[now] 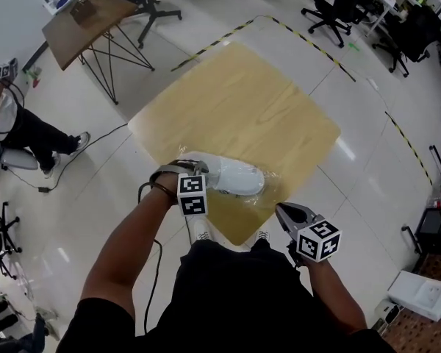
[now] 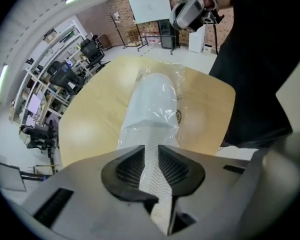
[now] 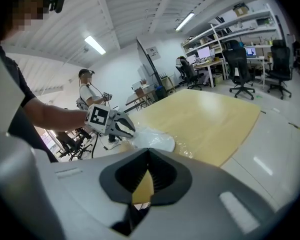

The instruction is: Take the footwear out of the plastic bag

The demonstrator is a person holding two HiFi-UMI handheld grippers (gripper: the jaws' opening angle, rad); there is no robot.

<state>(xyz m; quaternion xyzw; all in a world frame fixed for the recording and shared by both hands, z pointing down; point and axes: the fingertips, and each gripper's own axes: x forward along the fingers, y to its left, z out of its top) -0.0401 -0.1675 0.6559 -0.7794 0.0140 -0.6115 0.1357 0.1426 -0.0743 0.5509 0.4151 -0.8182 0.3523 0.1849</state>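
So, white sneaker (image 1: 235, 176): it lies at the near corner of the wooden table (image 1: 235, 101), heel to the left and toe to the right, and it is not out of its wrapping yet.
Plastic bag (image 1: 270, 194): clear film, crumpled around the toe and spread flat on the table to the right, so the open end is probably at the heel.
Left gripper (image 1: 201, 169): pointing steeply down at the heel end, its jaws closed partway on a white strip with a herringbone tread. This looks like a hold on the sneaker's heel, placed so it can be drawn out to the left.
Right gripper (image 1: 281, 209): jaws fully together with nothing between them, held off the near right edge of the table, well apart from the bag. It is likely waiting to pin the film at the toe end.
Hard to make out: whether film lies between the left pads and the tread; where the bag's mouth really is; whether the sneaker sits upright or on its side.
Cut off: the heel, hidden in the head view behind the left gripper and its marker cube.
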